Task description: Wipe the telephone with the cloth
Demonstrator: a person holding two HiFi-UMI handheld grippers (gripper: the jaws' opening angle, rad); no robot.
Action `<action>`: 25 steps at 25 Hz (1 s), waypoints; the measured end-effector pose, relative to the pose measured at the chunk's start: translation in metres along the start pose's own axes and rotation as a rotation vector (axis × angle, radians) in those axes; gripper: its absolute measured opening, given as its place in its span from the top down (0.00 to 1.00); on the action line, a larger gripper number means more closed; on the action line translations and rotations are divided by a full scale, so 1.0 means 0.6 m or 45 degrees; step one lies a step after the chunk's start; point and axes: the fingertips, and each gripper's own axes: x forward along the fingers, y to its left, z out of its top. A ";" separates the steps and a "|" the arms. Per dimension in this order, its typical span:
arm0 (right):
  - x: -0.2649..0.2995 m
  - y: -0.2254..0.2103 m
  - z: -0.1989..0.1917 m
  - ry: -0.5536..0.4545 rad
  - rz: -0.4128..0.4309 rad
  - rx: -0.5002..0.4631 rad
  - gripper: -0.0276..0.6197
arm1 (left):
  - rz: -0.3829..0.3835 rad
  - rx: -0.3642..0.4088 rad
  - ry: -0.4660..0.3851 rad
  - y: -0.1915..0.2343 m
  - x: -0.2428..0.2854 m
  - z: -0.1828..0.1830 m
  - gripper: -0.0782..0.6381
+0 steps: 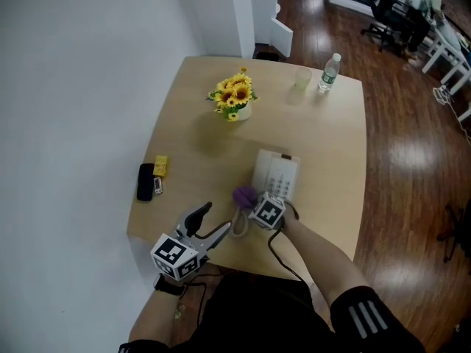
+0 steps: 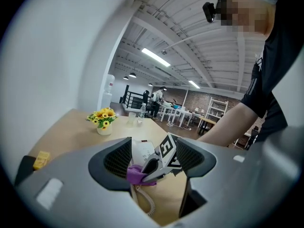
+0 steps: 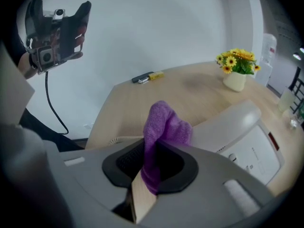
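Your right gripper (image 3: pixel 154 167) has its jaws pinched tight on the one purple cloth (image 3: pixel 165 127). The cloth stands up out of them in a bunched fold, its upper end against the near end of the telephone (image 3: pixel 247 137) handset. In the head view that gripper sits at the telephone's near left corner, with your right forearm (image 1: pixel 318 254) reaching forward from the lower right and the marker cube uppermost.

Your left gripper (image 1: pixel 214 222) hangs off to the left over the table's near edge, jaws spread wide with nothing gripped. It points toward the cloth and the right gripper, just short of them. Between the two grippers lies the coiled cord (image 1: pixel 239 225).

The one white telephone rests on the near right part of the wooden table (image 1: pixel 331 145). Further out stand one pot of sunflowers (image 1: pixel 234 98), one clear cup (image 1: pixel 302 79) and one water bottle (image 1: pixel 330 73) — and at the left edge, side by side, one black device (image 1: pixel 146 182) and one yellow block (image 1: pixel 160 165).
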 end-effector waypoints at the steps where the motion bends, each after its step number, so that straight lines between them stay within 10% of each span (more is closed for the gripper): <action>1: 0.004 0.005 -0.007 0.016 0.012 0.006 0.85 | 0.007 0.011 0.011 0.002 -0.001 -0.006 0.49; 8: 0.013 0.028 -0.040 0.051 0.071 0.089 0.85 | 0.063 0.006 0.032 0.022 0.017 -0.015 0.49; 13: -0.049 0.037 -0.021 -0.164 0.097 0.178 0.85 | 0.105 -0.044 0.031 0.049 0.070 -0.014 0.49; 20: -0.197 0.004 -0.059 -0.457 -0.053 0.429 0.85 | 0.254 -0.205 0.166 0.102 0.203 -0.048 0.49; 25: -0.289 -0.027 -0.114 -0.572 -0.174 0.561 0.85 | 0.310 -0.143 0.339 0.109 0.302 -0.098 0.48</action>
